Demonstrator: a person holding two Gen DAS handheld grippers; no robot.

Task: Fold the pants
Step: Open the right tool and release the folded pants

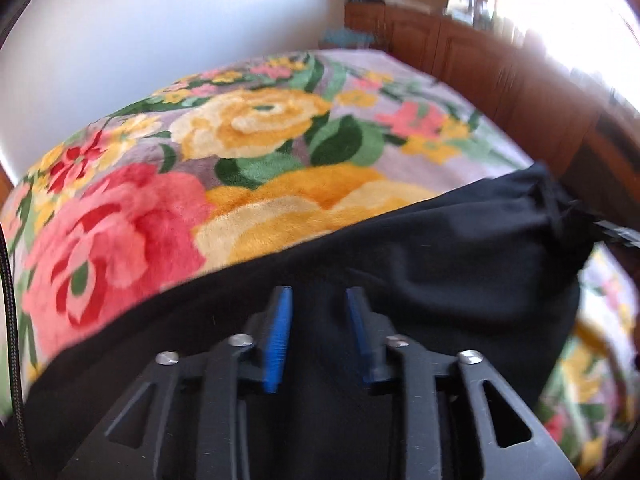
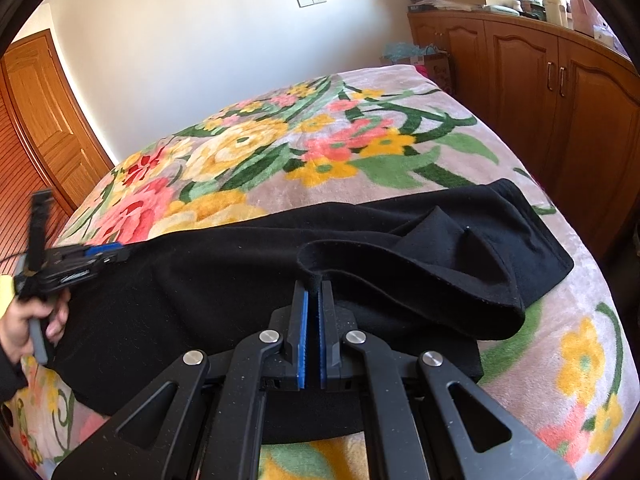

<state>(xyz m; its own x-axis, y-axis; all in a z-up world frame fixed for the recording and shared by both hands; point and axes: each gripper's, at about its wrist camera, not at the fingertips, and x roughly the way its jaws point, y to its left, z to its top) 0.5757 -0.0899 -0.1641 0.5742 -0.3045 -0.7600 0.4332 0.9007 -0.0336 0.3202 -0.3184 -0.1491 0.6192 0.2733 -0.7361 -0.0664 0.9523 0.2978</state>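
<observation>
Black pants lie across the near part of a bed, with a leg folded over toward the right. My right gripper is shut on a raised fold of the pants' edge, and the cloth loops up just past its blue pads. In the left wrist view my left gripper hovers over the pants with its blue pads apart and nothing between them. The right wrist view shows the left gripper at the pants' left end, held by a person's hand.
A floral plush blanket covers the bed. Wooden cabinets with clutter on top run along the right side. A wooden door stands at the left, and a white wall lies behind the bed.
</observation>
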